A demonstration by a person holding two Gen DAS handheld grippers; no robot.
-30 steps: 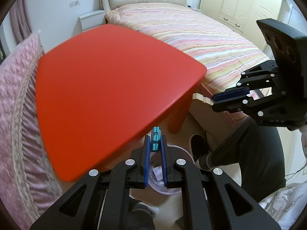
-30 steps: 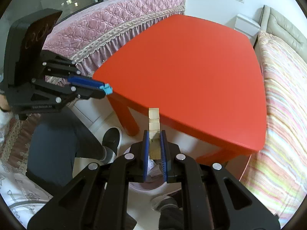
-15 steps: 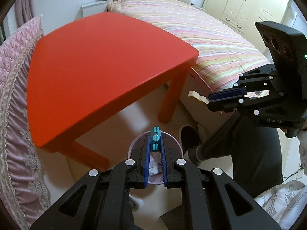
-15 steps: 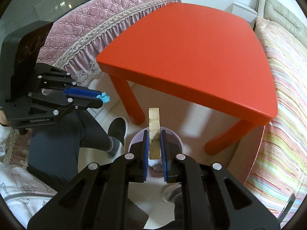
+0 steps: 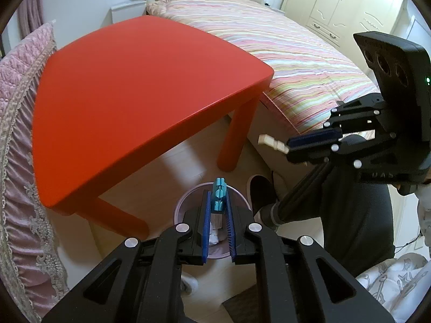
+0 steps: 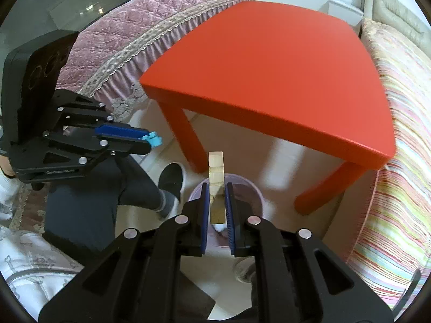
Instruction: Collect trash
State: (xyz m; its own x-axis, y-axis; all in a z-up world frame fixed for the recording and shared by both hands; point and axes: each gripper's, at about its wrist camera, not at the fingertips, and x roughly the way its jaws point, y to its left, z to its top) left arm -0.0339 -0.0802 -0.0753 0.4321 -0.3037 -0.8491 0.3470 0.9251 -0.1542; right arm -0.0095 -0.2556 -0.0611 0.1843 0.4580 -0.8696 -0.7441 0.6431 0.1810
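Left wrist view. The left claw (image 5: 218,215) points steeply down over the pale bin (image 5: 186,202) on the floor beside the red table (image 5: 134,94). Compared with a second ago, the table top has slid up and away, so that the bin, then half hidden under the table edge, now lies directly beyond the fingertips. The blue clip (image 5: 218,195) sits between the blue pads; the jaws have just been opening slightly, and a thin gap seems to show on either side of the clip, so the hold is judged to be loosening for the drop. Crumpled white scraps already lie in the bin. To the right, the right claw (image 5: 289,145) carries the wooden clip (image 5: 272,143), its tip projecting clear of the pads.

Right wrist view. The right claw (image 6: 216,207) stays clamped on the wooden clip (image 6: 216,177), which stands up past the fingertips, with the bin (image 6: 250,188) directly beyond it; a second ago the table edge filled that place. The left claw (image 6: 150,140) appears at left with the blue clip (image 6: 153,139) at its tip. Both pieces are thus judged to be poised over the bin, release being the remaining step.
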